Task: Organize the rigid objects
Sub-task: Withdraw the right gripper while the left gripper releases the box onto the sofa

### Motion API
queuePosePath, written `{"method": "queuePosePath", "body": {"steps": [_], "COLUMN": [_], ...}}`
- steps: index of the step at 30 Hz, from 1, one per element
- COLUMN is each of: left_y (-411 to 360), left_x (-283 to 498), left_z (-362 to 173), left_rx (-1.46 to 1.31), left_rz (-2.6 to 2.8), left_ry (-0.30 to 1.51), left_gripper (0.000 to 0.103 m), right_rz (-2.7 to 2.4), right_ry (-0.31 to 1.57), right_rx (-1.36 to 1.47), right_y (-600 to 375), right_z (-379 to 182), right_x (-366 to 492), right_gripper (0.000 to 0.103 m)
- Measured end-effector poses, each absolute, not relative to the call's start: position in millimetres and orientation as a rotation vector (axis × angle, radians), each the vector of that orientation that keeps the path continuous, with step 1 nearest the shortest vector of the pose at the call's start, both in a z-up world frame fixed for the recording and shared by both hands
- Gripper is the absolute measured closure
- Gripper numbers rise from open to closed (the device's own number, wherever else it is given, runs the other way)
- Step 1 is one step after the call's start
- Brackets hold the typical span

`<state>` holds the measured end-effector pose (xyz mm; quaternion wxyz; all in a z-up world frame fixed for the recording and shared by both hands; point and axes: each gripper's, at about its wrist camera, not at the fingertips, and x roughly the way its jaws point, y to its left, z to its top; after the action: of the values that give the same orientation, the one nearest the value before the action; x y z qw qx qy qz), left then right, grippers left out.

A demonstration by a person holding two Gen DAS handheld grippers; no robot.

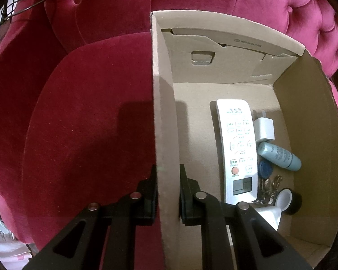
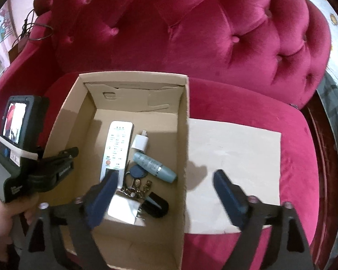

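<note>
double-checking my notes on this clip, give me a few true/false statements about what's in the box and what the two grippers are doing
1. The left gripper is clamped on the cardboard box wall. True.
2. The right gripper holds the remote. False: its jaws stand wide open with nothing between them.
3. The white remote lies flat on the box floor. True.
4. The blue tube lies outside the box on the sofa. False: it lies in the box, beside the remote.
5. A bunch of keys with a blue fob is in the box. True.
6. The box stands on a wooden table. False: it sits on the red sofa seat.
</note>
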<state>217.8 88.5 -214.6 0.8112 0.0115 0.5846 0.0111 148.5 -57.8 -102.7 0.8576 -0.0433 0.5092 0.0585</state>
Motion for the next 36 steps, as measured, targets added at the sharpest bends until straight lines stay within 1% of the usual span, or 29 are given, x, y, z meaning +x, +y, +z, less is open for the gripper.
{"method": "queuePosePath", "body": {"steps": [1, 6, 10, 11, 12, 13, 14, 15, 16, 17, 18, 20, 22, 26, 36], "left_y": [88, 84, 81, 81, 81, 81, 81, 81, 80, 79, 79, 79, 78, 78, 63], "left_x": [218, 218, 218, 218, 217, 216, 215, 213, 211, 209, 207, 201, 195, 181, 146], "left_z": [-215, -219, -216, -214, -213, -212, -211, -209, -206, -203, -202, -196, -191, -179, -132], "left_rx": [0.025, 0.039, 0.046, 0.049, 0.055, 0.052, 0.045, 0.039, 0.045, 0.054, 0.058, 0.044, 0.026, -0.018, 0.020], "left_rz": [0.025, 0.029, 0.039, 0.044, 0.053, 0.053, 0.050, 0.048, 0.051, 0.058, 0.062, 0.067, 0.063, 0.060, 0.069], "left_ry": [1.249, 1.247, 1.244, 1.244, 1.246, 1.250, 1.253, 1.251, 1.243, 1.234, 1.227, 1.205, 1.195, 1.189, 1.134], "left_gripper": [0.087, 0.087, 0.084, 0.079, 0.067, 0.060, 0.047, 0.042, 0.040, 0.030, 0.016, 0.006, 0.000, 0.000, 0.000], "right_rz": [0.119, 0.097, 0.091, 0.086, 0.077, 0.069, 0.063, 0.061, 0.060, 0.061, 0.060, 0.064, 0.062, 0.066, 0.088], "right_ry": [1.068, 1.052, 1.057, 1.057, 1.055, 1.051, 1.048, 1.047, 1.048, 1.049, 1.049, 1.053, 1.053, 1.043, 1.017], "right_rx": [-0.089, -0.066, -0.052, -0.056, -0.061, -0.070, -0.076, -0.076, -0.072, -0.069, -0.066, -0.046, -0.035, -0.032, -0.032], "right_y": [-59, -68, -73, -75, -76, -78, -79, -81, -83, -84, -85, -89, -91, -93, -98], "right_z": [-101, -93, -93, -92, -92, -92, -92, -92, -92, -92, -91, -90, -89, -85, -65], "right_x": [147, 141, 139, 138, 137, 137, 135, 134, 133, 131, 130, 128, 126, 120, 97], "right_gripper": [0.000, 0.000, 0.000, 0.000, 0.000, 0.000, 0.000, 0.000, 0.000, 0.000, 0.000, 0.000, 0.000, 0.000, 0.000]}}
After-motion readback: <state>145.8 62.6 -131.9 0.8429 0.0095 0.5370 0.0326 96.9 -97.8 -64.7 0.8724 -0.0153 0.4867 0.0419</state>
